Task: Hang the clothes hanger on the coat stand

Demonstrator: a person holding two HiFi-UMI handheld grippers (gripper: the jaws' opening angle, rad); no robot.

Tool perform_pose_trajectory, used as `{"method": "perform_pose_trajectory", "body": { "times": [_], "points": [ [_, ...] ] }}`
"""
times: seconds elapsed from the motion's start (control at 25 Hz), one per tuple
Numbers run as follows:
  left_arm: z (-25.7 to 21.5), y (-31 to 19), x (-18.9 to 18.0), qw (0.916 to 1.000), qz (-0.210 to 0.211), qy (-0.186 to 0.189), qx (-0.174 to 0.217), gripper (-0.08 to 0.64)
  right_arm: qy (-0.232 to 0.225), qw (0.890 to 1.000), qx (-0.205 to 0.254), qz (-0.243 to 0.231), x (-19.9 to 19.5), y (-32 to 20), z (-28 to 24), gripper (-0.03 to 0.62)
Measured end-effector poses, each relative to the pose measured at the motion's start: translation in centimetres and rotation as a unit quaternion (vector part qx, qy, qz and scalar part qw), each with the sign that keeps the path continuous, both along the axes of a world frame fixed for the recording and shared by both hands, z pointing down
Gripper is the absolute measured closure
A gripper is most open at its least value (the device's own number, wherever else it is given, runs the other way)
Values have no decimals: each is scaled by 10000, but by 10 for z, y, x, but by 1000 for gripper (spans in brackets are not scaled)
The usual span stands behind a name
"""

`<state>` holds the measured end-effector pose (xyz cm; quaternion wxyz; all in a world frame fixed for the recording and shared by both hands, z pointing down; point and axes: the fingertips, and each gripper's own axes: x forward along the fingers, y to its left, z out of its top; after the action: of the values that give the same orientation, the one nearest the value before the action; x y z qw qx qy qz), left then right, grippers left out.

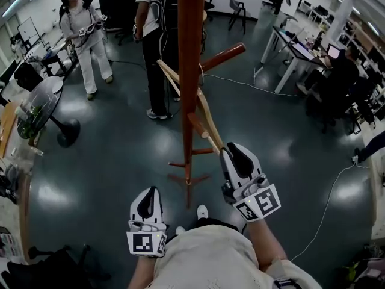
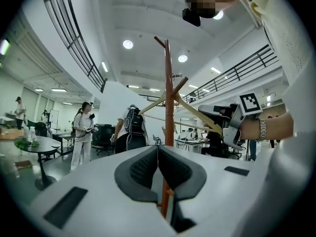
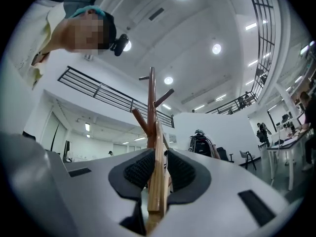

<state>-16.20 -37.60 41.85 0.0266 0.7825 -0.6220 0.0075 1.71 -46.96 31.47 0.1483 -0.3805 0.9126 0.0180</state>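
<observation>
- The pale wooden clothes hanger [image 1: 207,122] slants right across the coat stand [image 1: 190,53], just under an angled peg [image 1: 224,56]; whether its hook sits on a peg, I can't tell.
- The right gripper [image 1: 227,154] pinches the hanger's lower arm tip, just right of the stand's pole.
- The left gripper [image 1: 149,192] hangs low, left of the stand's foot, jaws pressed together on nothing.
- There is open room all round the stand's foot on the dark, glossy floor [image 1: 120,155].
- Beyond the stand, a person in dark trousers [image 1: 155,53] stands close; a person in white [image 1: 90,47] is further left.
- A round table [image 1: 39,104] is well left of the stand; desks [image 1: 295,53] and a trailing cable [image 1: 328,203] are well right.
</observation>
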Motion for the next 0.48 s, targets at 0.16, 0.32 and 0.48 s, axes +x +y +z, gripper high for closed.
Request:
{"method": "perform_pose_trajectory", "body": {
  "times": [0.16, 0.32, 0.48],
  "points": [
    [10, 11, 10, 9998, 191, -20, -40, 546, -102, 9992, 209, 323, 17, 19, 5, 523],
    [3, 20, 10, 9994, 307, -6, -126, 546, -183, 9981, 249, 539, 25, 28, -9, 523],
    [8, 33, 6, 9990, 405, -22, -200, 546, -34, 9965, 401, 726, 23, 48, -14, 523]
  ]
}}
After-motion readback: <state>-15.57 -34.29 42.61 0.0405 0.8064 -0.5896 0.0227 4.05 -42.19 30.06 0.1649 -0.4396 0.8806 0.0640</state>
